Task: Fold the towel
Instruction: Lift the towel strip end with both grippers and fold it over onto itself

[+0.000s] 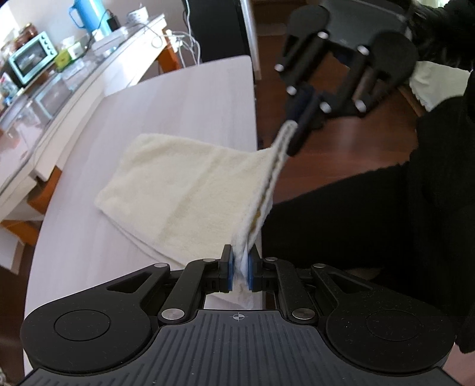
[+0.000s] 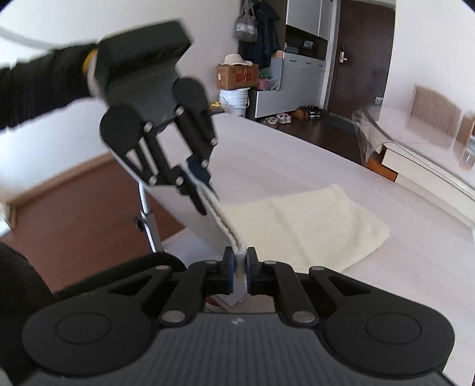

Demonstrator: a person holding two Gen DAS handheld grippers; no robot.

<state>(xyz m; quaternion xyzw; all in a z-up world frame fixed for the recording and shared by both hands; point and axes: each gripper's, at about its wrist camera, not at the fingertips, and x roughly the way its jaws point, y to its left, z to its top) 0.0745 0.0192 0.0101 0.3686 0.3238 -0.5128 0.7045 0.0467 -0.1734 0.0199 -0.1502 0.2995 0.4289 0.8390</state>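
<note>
I am looking across a long pale wood-grain table (image 1: 89, 237) that is filling most of both wrist views, with a dark reddish-brown floor (image 2: 89, 202) showing past its near edge. A cream terry towel (image 1: 184, 190) is lying folded on the tabletop, its far part resting flat while its near edge is lifting off the surface and stretching taut between my two tools. My left gripper (image 1: 240, 267) is sitting pinched tight on one end of that raised edge, the cloth bunching between its blue pads (image 1: 230, 271). My right gripper (image 2: 240, 267) is likewise clamped down on the other end, with the layered hem (image 2: 225, 228) running from its pads up toward the left one. In the left view I am seeing the right tool (image 1: 297, 130) hanging beyond the table's edge, blurred, and a black sleeve (image 1: 439, 207) is filling that side. Along the wall, a light counter (image 1: 74, 89) is carrying a mint toaster oven (image 1: 32, 58) and a blue kettle (image 1: 90, 13). In the right view a cardboard box (image 2: 236, 76) is sitting on a white bucket (image 2: 234, 99).
</note>
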